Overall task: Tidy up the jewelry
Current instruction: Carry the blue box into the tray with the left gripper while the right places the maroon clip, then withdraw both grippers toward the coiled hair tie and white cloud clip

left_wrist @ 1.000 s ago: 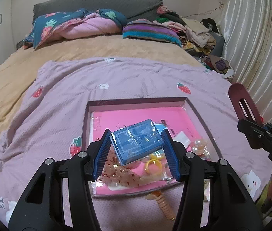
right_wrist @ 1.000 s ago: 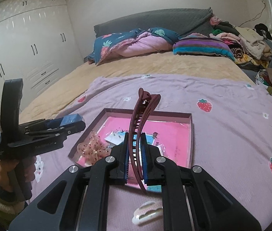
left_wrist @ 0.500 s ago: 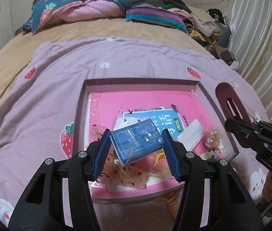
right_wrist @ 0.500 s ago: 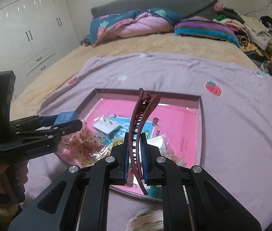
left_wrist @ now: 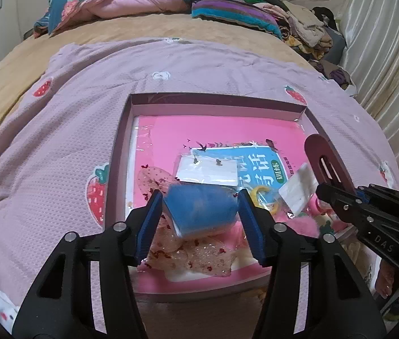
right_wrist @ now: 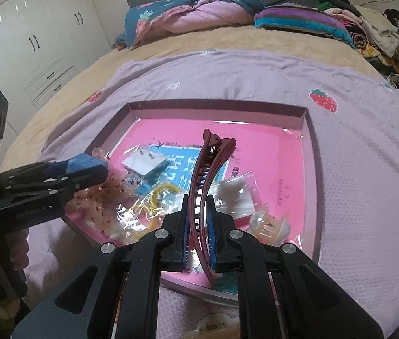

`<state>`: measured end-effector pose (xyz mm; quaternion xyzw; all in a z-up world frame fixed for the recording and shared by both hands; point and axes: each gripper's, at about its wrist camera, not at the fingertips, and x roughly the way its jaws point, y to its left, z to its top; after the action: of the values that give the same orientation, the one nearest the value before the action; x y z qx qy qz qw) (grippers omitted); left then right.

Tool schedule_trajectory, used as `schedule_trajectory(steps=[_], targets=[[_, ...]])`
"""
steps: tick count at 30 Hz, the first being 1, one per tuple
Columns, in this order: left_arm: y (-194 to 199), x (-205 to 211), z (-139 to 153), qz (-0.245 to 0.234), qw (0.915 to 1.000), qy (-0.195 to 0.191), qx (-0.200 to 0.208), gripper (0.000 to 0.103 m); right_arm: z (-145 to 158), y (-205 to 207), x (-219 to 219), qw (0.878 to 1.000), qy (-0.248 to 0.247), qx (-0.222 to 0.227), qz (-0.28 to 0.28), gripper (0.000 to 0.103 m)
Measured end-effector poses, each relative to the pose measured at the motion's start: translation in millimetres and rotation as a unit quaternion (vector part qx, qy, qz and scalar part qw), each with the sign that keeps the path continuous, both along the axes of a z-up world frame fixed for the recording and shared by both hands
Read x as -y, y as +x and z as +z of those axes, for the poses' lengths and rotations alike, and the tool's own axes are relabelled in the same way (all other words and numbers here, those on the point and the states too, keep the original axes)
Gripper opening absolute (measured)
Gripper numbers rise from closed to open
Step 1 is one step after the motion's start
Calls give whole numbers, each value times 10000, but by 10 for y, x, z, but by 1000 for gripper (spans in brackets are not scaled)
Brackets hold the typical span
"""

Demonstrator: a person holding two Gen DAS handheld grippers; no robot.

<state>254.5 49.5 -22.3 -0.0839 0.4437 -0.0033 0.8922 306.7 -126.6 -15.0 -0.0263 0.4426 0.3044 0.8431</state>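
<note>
- The left gripper (left_wrist: 200,212) has its jaws about half spread, and they have just been opening; a small blue box (left_wrist: 199,212), blurred, sits between the pads, and whether they still press on it cannot be told.
- The right gripper (right_wrist: 198,226) is clenched on a dark red hair clip (right_wrist: 206,180) that points toward 12 o'clock.
- Both hang over the pink tray (right_wrist: 311,169), with the box at its 7 o'clock corner.

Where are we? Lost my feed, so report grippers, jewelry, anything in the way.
Left gripper jaws just opening, blurred blue box between them. Right gripper shut on dark red hair clip above tray. Sequined bow and packets lie beneath.
</note>
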Motion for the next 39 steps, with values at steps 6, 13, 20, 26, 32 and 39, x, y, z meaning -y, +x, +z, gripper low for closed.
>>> schedule_trajectory(steps=[6,13,20,26,32,39], targets=[[-42,-27,38,44,10000,35,29,50,-22,-34,-17,10000,31,-77,4,14],[-94,-30,122,75,9999,33,119,50,187,-144,196,9989,402,-19,-250,56],[-197,38,267,49,9997,41,253,53,459,-307,500,9960,669,207,-562,78],[-311,104,443,31,9991,47,428,63,653,-474,741,9932,826,368,-731,82],[-474,161,658,38,9978,98,652,82,796,-641,920,9905,912,524,-883,82],[-685,209,835,54,9963,105,854,93,917,-807,1066,9880,993,658,-984,84]])
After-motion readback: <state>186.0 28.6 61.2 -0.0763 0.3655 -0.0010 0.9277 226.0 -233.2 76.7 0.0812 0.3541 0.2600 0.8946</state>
